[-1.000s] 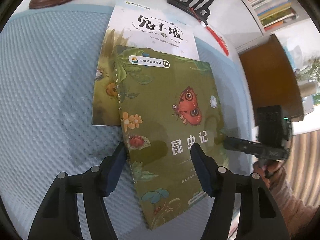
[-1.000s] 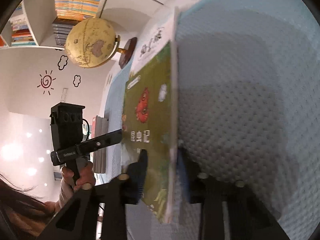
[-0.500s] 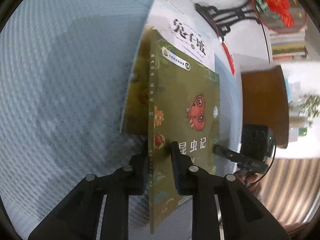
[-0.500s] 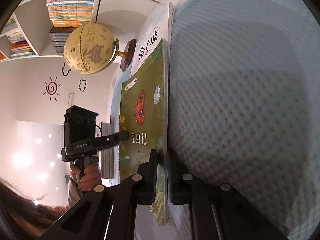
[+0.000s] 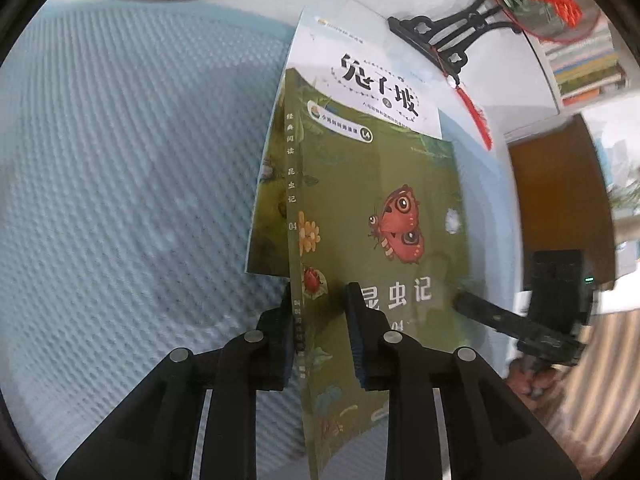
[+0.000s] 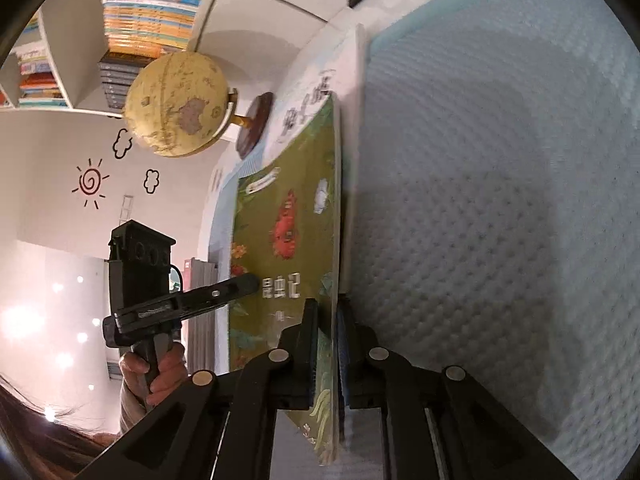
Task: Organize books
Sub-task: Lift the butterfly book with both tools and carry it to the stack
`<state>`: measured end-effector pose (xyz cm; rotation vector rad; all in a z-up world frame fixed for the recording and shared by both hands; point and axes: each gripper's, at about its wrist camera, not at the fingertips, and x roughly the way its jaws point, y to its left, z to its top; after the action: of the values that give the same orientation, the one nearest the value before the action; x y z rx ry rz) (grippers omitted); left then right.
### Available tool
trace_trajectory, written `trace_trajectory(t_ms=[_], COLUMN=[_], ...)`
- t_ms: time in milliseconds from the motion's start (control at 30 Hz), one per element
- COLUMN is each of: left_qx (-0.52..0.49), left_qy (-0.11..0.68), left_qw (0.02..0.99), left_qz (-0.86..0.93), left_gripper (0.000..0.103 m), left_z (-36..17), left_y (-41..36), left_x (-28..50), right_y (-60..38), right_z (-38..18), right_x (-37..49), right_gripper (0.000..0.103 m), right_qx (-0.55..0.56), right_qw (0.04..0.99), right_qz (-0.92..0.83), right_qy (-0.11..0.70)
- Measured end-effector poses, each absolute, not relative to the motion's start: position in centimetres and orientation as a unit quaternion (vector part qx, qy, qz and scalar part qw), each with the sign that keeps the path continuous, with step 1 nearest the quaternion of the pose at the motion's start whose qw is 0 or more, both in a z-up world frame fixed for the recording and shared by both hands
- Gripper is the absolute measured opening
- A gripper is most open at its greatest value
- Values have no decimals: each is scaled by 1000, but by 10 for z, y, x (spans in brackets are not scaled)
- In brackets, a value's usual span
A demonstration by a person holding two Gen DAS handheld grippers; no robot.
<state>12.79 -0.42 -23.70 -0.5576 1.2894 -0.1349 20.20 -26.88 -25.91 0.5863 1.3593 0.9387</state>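
Green book (image 5: 380,240) lies on top of a white book (image 5: 372,64) on the pale blue mat (image 5: 120,160), its near end overhanging toward both grippers. Left gripper (image 5: 320,336) straddles the green book's spine edge — jaws easing open, one pad at the spine, the other on the cover, whether they press I cannot tell. Right gripper (image 6: 326,344) has its jaws pressed together on the opposite long edge, pinching the green book — globe (image 6: 178,104) stands beyond.
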Motion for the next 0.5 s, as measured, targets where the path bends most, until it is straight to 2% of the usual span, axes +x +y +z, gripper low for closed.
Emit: trace_trajectory(t_ms=[233,500], left_qx=[-201,-202], left_qy=[592,592], left_qw=[780,780], left_qz=[-37,-32], left_gripper=[23,22], left_z=[-223,-211], left_y=[-4,12], left_x=[117,100], right_y=[-242,-220], right_z=[-231,-216], right_x=[184,166], right_gripper=[9,9], right_qx=[240,218], right_qw=[644,653], right_qz=[438,450], right_qy=[580,569])
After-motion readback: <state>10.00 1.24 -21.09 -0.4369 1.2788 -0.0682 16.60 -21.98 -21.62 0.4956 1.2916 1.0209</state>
